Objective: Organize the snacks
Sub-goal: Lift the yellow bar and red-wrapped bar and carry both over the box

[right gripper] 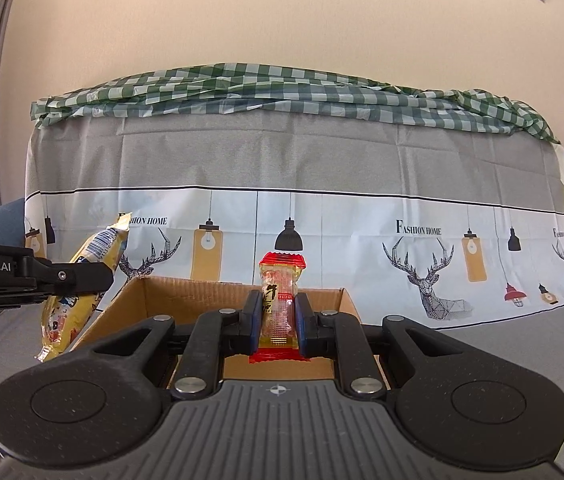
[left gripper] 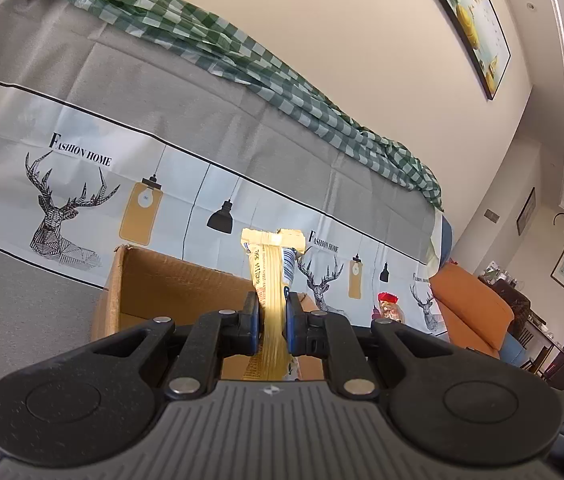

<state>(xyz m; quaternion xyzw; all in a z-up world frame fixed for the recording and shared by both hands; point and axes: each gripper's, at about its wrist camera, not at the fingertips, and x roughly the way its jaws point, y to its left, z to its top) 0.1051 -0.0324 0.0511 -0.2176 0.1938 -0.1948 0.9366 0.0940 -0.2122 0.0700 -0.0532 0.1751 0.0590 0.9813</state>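
Left gripper (left gripper: 273, 312) clamps yellow snack packet (left gripper: 270, 280), outside the cardboard box's (right gripper: 186, 292) left wall. Right gripper (right gripper: 278, 316) pinches red-ended snack packet (right gripper: 280, 300) upright above the box's near rim; the box's far wall is clear of both.

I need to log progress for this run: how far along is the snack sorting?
Nothing visibly packed yet: the cardboard box shows only bare floor. In hand: left claw grips a yellow snack pack, right claw a red-ended snack pack. Left: releasing both into the box.
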